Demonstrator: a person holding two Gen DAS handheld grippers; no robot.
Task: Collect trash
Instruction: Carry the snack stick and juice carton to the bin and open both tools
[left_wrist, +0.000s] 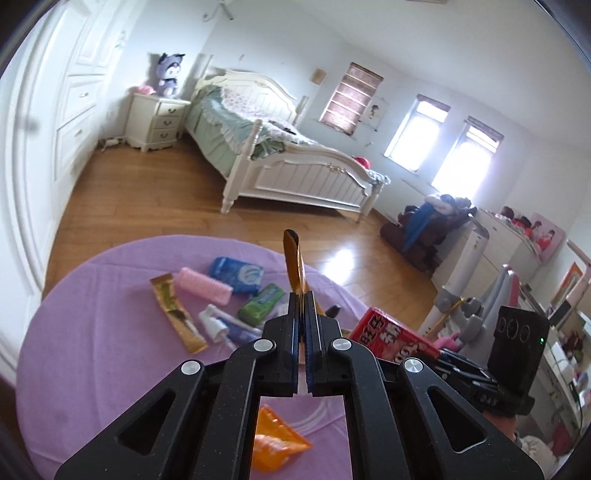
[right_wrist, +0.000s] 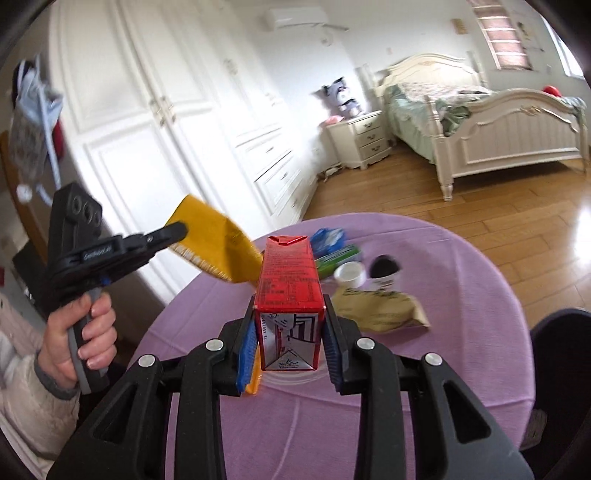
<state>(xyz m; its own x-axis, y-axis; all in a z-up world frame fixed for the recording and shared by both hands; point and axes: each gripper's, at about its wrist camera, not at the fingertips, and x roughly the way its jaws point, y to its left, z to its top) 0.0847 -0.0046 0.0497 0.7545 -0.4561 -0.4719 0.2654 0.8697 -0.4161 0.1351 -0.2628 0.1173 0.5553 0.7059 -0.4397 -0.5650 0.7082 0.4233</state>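
Left hand-held gripper (left_wrist: 303, 295): clamped tight on a yellow wrapper (left_wrist: 294, 264), lifted above the purple-covered desk (left_wrist: 110, 369). Right hand-held gripper (right_wrist: 290, 314): pressed around a red carton (right_wrist: 290, 280), held lengthwise over the same desk. Seen only from the left wrist: pink roller (left_wrist: 203, 285), gold sachet (left_wrist: 177, 314), orange packet (left_wrist: 275, 443). Seen only from the right wrist: beige bag (right_wrist: 380, 308), white cap (right_wrist: 350, 274), gripping hand (right_wrist: 83, 332).

Tablecloth (left_wrist: 110, 369): plain lilac. Carton (right_wrist: 290, 280): red with small black print, white base panel. Wrapper (right_wrist: 218, 240): yellow-orange. Hair roller (left_wrist: 203, 286): pink. Tissue pack (left_wrist: 236, 275): blue. Gripper pads (right_wrist: 248, 354): blue; frames black
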